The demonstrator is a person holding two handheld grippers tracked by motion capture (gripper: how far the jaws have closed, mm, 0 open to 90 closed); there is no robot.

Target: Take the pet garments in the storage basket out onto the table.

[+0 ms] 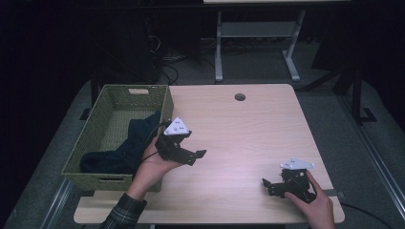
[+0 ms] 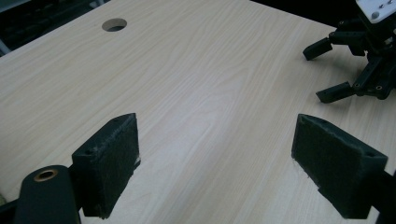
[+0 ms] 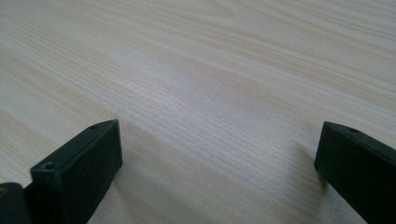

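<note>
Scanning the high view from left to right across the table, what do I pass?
Green woven basket holding dark cloth → left gripper → cable hole in the tabletop → right gripper.

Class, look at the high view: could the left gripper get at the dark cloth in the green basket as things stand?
Probably yes. The left gripper is open beside the basket, whose top is open. The dark cloth lies uncovered inside, near the wall next to the hand. Only that wall stands between, so it would reach in from above.
</note>
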